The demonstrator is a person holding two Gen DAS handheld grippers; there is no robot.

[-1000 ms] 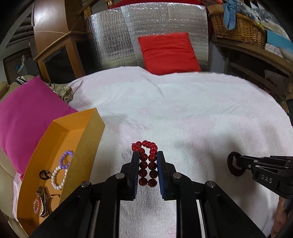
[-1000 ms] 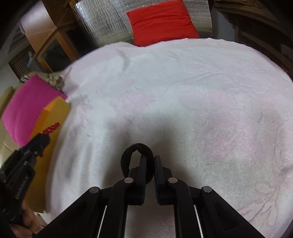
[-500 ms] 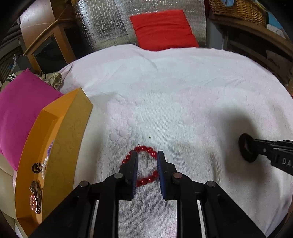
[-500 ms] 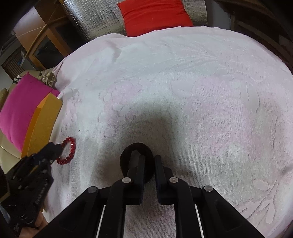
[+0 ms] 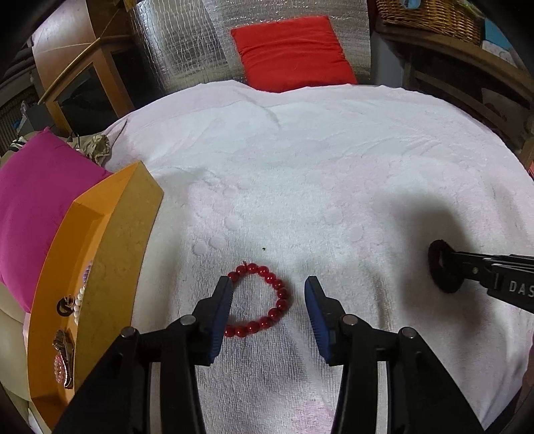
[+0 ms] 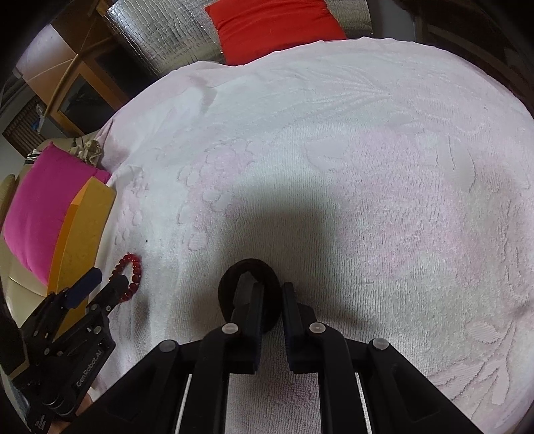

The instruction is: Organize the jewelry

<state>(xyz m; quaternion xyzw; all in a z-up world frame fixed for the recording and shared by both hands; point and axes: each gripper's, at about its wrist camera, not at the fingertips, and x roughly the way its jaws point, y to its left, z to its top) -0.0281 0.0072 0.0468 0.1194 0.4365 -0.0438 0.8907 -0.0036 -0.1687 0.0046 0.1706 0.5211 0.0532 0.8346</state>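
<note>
A red bead bracelet (image 5: 263,300) lies flat on the white towel (image 5: 317,173), between the fingers of my left gripper (image 5: 268,300), which is open and holds nothing. The bracelet also shows in the right wrist view (image 6: 128,277). My right gripper (image 6: 272,297) is shut on a black ring-shaped band (image 6: 263,270), held just above the towel; the band also shows in the left wrist view (image 5: 442,268). An orange tray (image 5: 110,253) at the left holds several pieces of jewelry, among them a white pearl bracelet (image 5: 78,305).
A pink cushion (image 5: 36,197) lies behind the tray. A red cushion (image 5: 290,51) leans on a silver foil panel at the back. A wicker basket (image 5: 434,13) sits on a wooden shelf at the back right. Wooden furniture stands at the back left.
My left gripper lowered the red bracelet onto the towel and opened, letting it go. My right gripper stays shut on the black band and has barely moved.
</note>
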